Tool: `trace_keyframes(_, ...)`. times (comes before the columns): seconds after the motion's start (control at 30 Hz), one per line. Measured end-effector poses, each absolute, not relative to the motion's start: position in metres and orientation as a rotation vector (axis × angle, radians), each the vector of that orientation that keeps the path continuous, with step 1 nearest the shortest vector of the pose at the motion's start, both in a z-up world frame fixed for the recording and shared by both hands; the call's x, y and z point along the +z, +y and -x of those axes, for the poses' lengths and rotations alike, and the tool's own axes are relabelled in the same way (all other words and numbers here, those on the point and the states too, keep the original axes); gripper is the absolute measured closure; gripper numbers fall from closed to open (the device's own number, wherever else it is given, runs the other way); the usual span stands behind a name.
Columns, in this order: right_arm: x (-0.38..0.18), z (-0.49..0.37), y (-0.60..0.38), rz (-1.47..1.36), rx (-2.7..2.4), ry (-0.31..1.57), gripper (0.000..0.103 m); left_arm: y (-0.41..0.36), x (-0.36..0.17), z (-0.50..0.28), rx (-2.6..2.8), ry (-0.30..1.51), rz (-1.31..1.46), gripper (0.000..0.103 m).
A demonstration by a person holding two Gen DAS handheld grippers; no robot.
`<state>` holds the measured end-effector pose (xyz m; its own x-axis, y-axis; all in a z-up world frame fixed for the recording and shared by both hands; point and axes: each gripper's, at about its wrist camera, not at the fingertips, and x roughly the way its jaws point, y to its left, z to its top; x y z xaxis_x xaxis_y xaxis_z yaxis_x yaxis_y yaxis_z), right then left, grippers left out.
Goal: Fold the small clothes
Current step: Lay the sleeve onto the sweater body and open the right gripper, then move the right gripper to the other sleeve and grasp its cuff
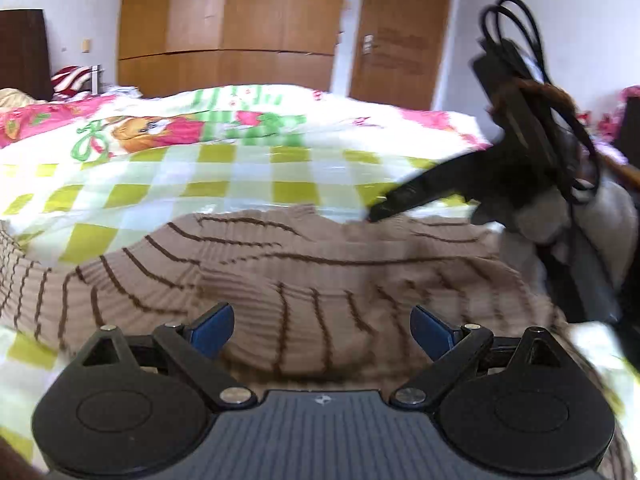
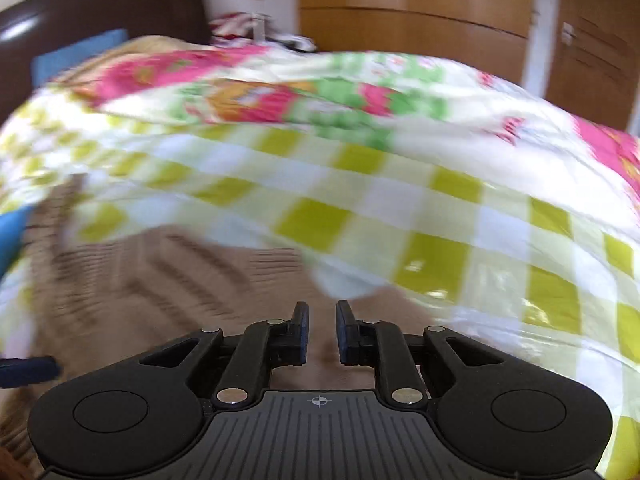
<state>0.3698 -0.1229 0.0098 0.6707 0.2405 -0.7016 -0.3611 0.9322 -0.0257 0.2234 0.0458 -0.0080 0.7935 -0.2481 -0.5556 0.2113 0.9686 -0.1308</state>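
Beyond sweater point(image 1: 304, 272) edge, bare quilt point(image 1: 248, 184)

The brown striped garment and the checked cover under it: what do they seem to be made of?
Brown striped garment: probably knitted wool or acrylic, matte; fine ribs show across it. Checked cover: probably thin woven cotton or polyester, smooth, slightly glossy where light hits, with soft wrinkles.

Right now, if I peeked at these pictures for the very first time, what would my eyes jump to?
Probably the bright bedspread, checked in yellow-green with pink cartoon patches, which fills the middle of both views. Next, the brown striped sweater lying rumpled on it, right in front of the wide-open left gripper. The right gripper hovers over the sweater's edge, its jaws slightly apart and empty.
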Motion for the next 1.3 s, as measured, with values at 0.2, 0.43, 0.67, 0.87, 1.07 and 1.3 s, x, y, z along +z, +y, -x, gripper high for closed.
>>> trace_keyframes(0.2,-0.01,-0.373,-0.14,0.239,0.319,0.738,0.077,0.051,-0.028,-0.248,-0.182,0.664,0.067,0.0)
trace_keyframes(0.43,-0.023,-0.4,-0.145,0.239,0.331,0.796,0.075,0.054,-0.04,-0.251,-0.175,0.67,0.06,0.0)
trace_keyframes(0.67,-0.026,-0.408,-0.16,0.151,0.17,0.785,0.09,0.048,-0.045,-0.25,-0.105,0.665,0.011,0.0)
trace_keyframes(0.87,0.0,-0.388,-0.174,0.047,0.165,0.736,0.086,0.056,-0.044,-0.248,-0.113,0.656,0.047,0.0)
trace_keyframes(1.07,0.029,-0.303,-0.211,0.001,0.159,0.711,0.085,0.056,-0.039,-0.245,-0.111,0.65,0.045,0.0)
trace_keyframes(1.3,0.026,-0.237,-0.239,-0.004,0.151,0.725,0.081,0.047,-0.023,-0.238,-0.126,0.598,-0.021,0.0)
